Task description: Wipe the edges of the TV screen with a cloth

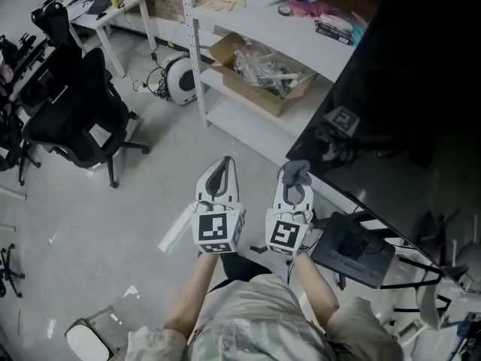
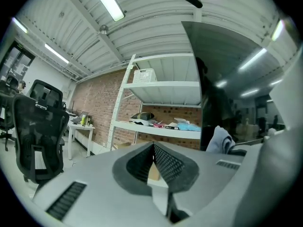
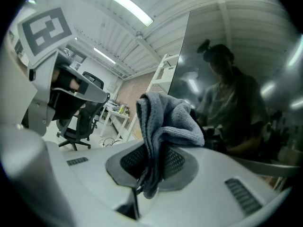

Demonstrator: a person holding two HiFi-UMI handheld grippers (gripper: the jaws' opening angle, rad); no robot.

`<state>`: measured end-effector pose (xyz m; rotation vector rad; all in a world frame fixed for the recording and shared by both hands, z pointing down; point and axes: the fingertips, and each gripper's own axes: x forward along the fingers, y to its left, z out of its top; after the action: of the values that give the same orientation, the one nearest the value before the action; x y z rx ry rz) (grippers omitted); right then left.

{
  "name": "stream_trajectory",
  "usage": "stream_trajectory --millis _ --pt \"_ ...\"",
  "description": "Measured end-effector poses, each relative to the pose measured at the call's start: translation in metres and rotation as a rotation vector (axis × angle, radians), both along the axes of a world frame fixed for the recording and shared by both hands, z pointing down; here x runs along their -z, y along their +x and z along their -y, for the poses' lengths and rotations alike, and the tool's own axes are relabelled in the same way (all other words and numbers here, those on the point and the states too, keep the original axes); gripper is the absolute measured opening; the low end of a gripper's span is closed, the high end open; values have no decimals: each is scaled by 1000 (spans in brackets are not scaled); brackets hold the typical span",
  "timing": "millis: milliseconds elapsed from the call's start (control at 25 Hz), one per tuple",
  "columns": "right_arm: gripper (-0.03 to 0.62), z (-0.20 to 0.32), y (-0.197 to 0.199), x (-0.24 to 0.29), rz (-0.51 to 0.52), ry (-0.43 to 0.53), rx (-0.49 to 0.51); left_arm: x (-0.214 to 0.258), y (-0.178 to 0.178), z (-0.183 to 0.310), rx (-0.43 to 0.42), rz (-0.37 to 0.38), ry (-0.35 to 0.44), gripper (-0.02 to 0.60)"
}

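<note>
1. A black office chair (image 1: 79, 115) stands on the floor at ten o'clock in the head view.
2. The left gripper (image 1: 223, 168) hovers near the centre, its jaws clenched tip to tip with nothing between them.
3. Just beside it, at its three o'clock, the right gripper (image 1: 294, 185) has its jaws grasping a grey cloth (image 1: 297, 170), which bunches up above them.
4. The cloth is near the lower left edge of the dark TV screen (image 1: 406, 89), which fills the two o'clock area.

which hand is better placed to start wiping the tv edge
Right. The right hand-held gripper is shut on the cloth, beside the TV; the left hand-held gripper is shut, empty and farther off.
</note>
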<state>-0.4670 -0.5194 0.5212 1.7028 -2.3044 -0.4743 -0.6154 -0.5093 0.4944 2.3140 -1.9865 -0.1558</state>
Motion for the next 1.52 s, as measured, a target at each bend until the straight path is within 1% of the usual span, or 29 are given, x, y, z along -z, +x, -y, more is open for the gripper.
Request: stream_trajectory --millis 80,160,240,320,480,640,800,880,960,1040,1160,1240,1400,1520 --pt "49 0 -8 1 -4 18 -21 -4 -7 14 -41 14 -4 14" --pt "49 0 -13 1 -34 26 -41 -7 -9 28 -94 33 -16 14" --pt "49 4 -15 2 -67 16 -58 -4 -7 42 -150 56 -7 14" --pt "49 6 -16 0 -78 -14 -94 -4 -7 56 -193 73 4 14" --pt "49 9 -19 -2 -54 -38 -193 0 -3 80 -286 50 8 14" --pt "49 13 -24 -3 -15 -48 -303 9 12 98 -422 39 35 14" --pt "49 17 -23 -6 4 -60 -420 10 33 106 -573 28 40 14" --pt "49 16 -22 -9 34 -45 -471 10 42 104 -649 38 38 14" --pt "49 17 -21 -7 40 -66 -524 13 53 104 -722 47 42 14" --pt "49 18 -22 -4 41 -87 -568 17 61 103 -782 44 47 14" --pt "49 13 -23 -6 28 -92 -627 20 65 97 -850 48 61 14" --pt "49 7 -24 -7 -23 -92 -668 21 65 95 -879 44 60 14" --pt "49 -7 -25 0 -192 -107 -735 20 59 89 -916 35 55 14" --pt "49 -10 -34 7 -318 -119 -747 22 56 84 -942 30 63 14"
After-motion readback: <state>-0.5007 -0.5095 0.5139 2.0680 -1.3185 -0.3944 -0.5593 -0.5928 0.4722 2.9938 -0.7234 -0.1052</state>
